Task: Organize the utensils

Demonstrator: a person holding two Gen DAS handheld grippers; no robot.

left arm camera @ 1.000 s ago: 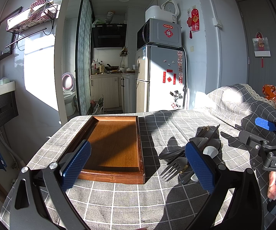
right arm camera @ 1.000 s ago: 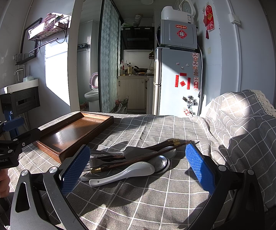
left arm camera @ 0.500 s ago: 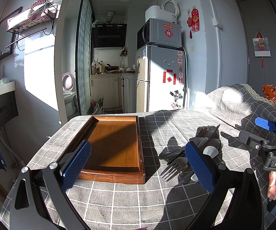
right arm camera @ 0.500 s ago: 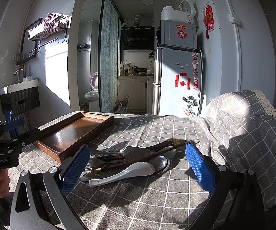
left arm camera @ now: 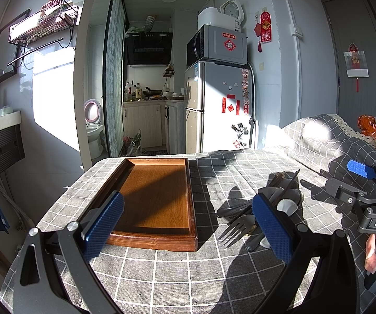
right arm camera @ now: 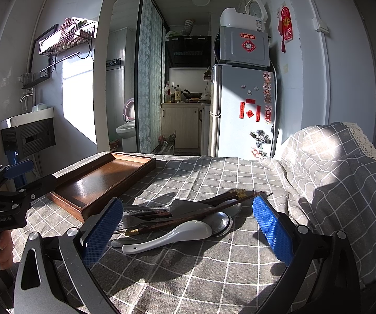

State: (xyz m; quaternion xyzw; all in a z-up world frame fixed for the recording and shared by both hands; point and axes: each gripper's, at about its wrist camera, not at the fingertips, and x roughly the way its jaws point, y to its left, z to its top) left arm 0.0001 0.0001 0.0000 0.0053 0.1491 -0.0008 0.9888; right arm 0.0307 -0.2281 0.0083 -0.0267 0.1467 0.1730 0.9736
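An empty brown wooden tray (left arm camera: pixel 156 198) lies on the grey checked tablecloth; it also shows at the left in the right wrist view (right arm camera: pixel 101 180). To its right lies a pile of utensils: a fork (left arm camera: pixel 236 229), a white ceramic spoon (right arm camera: pixel 172 236), a metal spoon (right arm camera: pixel 220 222) and dark wooden chopsticks (right arm camera: pixel 193 214). My left gripper (left arm camera: pixel 188 225) is open and empty, hovering over the tray's near end. My right gripper (right arm camera: pixel 188 226) is open and empty, just in front of the pile.
A cloth-covered hump (right arm camera: pixel 331 157) rises at the table's right. The table's far edge (left arm camera: pixel 161 155) faces a fridge (left arm camera: pixel 218 107) and a kitchen doorway. A sink cabinet (right arm camera: pixel 28 133) stands at the left.
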